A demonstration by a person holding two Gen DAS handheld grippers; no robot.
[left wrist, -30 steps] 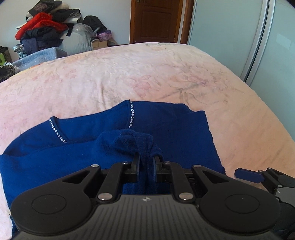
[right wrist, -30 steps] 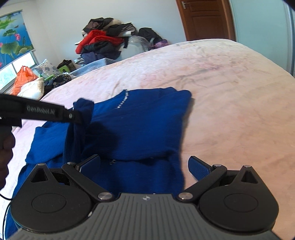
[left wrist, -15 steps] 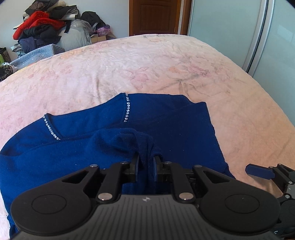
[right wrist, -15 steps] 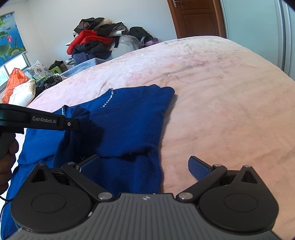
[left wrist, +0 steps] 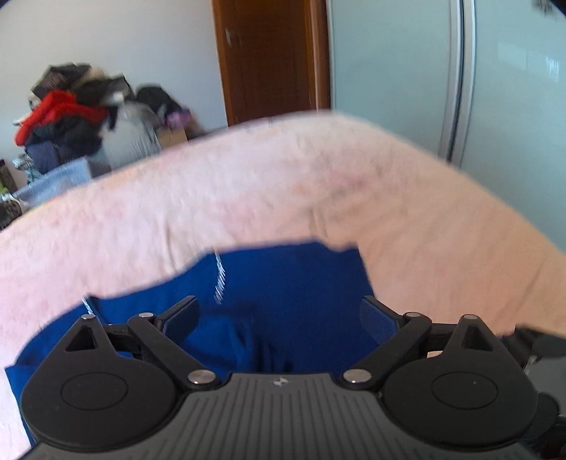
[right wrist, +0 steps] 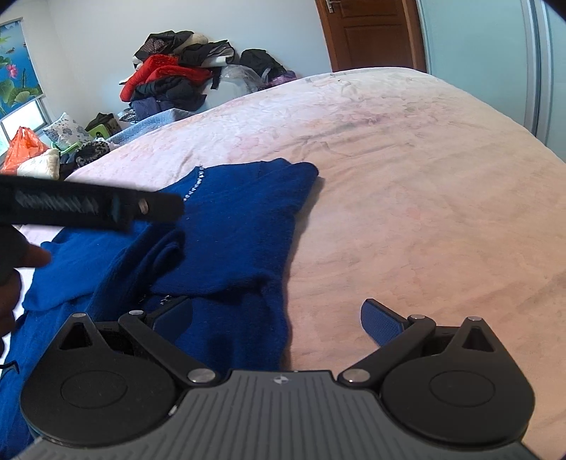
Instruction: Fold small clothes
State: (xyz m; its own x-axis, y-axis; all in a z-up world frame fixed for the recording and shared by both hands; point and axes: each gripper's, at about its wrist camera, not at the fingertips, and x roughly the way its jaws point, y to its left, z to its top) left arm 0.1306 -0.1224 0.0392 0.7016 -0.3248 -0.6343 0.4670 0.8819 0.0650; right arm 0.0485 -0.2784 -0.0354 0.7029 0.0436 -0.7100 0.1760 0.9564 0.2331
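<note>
A dark blue sweater [right wrist: 240, 226] with a rhinestone neckline lies on the pink bed, its sleeve folded in over the body. It also shows in the left wrist view [left wrist: 283, 283]. My left gripper [left wrist: 279, 315] is open and empty above the sweater, with the sleeve bunched below it; it also shows in the right wrist view [right wrist: 155, 208] from the side. My right gripper [right wrist: 277, 320] is open and empty, low over the sweater's right edge, left finger over blue fabric, right finger over bare bedspread.
The pink floral bedspread [right wrist: 406, 198] stretches right and far of the sweater. A pile of clothes [right wrist: 169, 81] and bags stands beyond the bed at the back left. A brown door [right wrist: 371, 32] and pale wardrobe doors [left wrist: 495, 88] stand behind.
My left gripper has opened and let go of the sweater sleeve, which now lies on the sweater body. The left view is blurred from motion. The right gripper stays open.
</note>
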